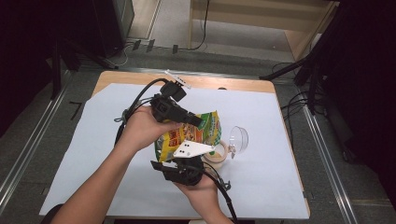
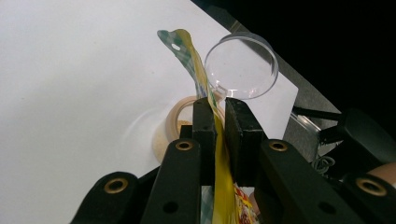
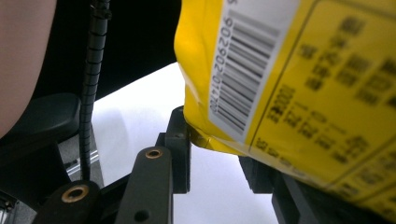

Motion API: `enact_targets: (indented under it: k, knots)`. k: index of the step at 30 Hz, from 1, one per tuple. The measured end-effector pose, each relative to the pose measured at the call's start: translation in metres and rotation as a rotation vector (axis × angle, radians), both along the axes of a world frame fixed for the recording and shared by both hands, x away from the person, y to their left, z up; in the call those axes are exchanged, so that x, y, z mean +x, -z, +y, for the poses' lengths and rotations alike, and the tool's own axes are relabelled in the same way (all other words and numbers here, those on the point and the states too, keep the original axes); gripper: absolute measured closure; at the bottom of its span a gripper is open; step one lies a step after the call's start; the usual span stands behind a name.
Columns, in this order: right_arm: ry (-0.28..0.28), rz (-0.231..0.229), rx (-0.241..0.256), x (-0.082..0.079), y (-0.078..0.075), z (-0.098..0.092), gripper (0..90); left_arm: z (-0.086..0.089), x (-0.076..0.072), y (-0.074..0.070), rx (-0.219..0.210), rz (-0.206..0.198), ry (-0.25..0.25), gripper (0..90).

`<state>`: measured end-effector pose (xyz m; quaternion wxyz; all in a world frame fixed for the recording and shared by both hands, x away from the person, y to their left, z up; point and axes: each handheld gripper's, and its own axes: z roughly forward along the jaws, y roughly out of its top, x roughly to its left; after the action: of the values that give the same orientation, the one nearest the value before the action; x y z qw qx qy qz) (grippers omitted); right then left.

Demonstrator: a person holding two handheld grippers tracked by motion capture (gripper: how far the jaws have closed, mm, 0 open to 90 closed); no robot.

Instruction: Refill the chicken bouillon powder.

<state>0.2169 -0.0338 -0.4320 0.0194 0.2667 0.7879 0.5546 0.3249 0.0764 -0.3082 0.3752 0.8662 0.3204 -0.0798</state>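
Note:
A yellow and green snack bag (image 1: 198, 133) is held up over the white sheet, between both grippers. My left gripper (image 1: 200, 122) comes in from the left and is shut on the bag's upper edge. In the left gripper view the jaws (image 2: 219, 105) pinch the thin flat edge of the bag (image 2: 187, 51), which rises above them. My right gripper (image 1: 184, 158) comes up from below, its grey plate over the bag's lower part. In the right gripper view the bag's barcode corner (image 3: 243, 79) sits between the jaws (image 3: 215, 140), pressed against the left one and hiding the tip of the right one.
A roll of tape (image 1: 219, 151) lies flat on the white sheet (image 1: 93, 154) just right of the bag. A clear plastic cup (image 1: 239, 137) lies on its side beside it. A small white strip (image 1: 177, 78) rests near the table's wooden far edge.

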Motion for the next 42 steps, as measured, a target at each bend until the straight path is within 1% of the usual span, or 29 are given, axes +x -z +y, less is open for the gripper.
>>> enact_targets:
  k: [4,7,10,12,15,16,19,21,24,25,34,42]
  knots:
    - [0.003,0.001,0.000,0.0006,-0.0003,-0.0002,67.1,0.0007,-0.0002,0.0000,0.006,-0.006,-0.012,83.9]
    - [0.009,0.003,0.000,0.0004,-0.0004,-0.0005,66.7,0.0009,0.0002,0.0003,0.009,-0.008,-0.012,83.9]
    - [0.008,-0.009,0.000,0.0000,-0.0008,-0.0009,66.8,0.0004,-0.0005,0.0009,-0.001,-0.012,-0.010,83.6]
    - [0.007,-0.008,-0.002,-0.0002,-0.0007,-0.0013,67.1,0.0013,-0.0005,0.0003,-0.003,-0.018,-0.004,83.3]
    - [0.004,-0.016,-0.007,0.0002,-0.0015,-0.0017,67.8,0.0020,-0.0017,0.0005,-0.023,-0.020,0.001,83.3]
    - [0.004,-0.015,-0.006,0.0002,-0.0016,-0.0017,68.0,0.0010,-0.0019,0.0010,-0.024,-0.019,0.004,83.3]
    - [0.001,0.007,0.002,0.0012,0.0003,-0.0007,68.9,-0.0027,-0.0018,0.0027,-0.006,-0.020,0.014,83.3]
    - [0.000,0.010,0.005,0.0013,0.0012,-0.0006,69.3,-0.0034,-0.0020,0.0032,-0.008,-0.018,0.016,83.3]
    - [-0.004,0.009,0.004,0.0016,0.0017,-0.0011,69.7,-0.0041,-0.0026,0.0034,-0.005,-0.024,0.016,83.3]
    - [-0.006,0.009,0.005,0.0016,0.0020,-0.0014,69.7,-0.0051,-0.0042,0.0045,-0.003,-0.032,0.016,83.1]
    - [-0.009,0.008,0.001,0.0004,0.0041,-0.0023,69.3,-0.0052,-0.0066,0.0054,-0.010,-0.041,0.017,83.1]
    - [-0.007,0.009,-0.003,-0.0008,0.0047,-0.0024,69.5,-0.0049,-0.0075,0.0069,-0.019,-0.037,0.015,83.1]
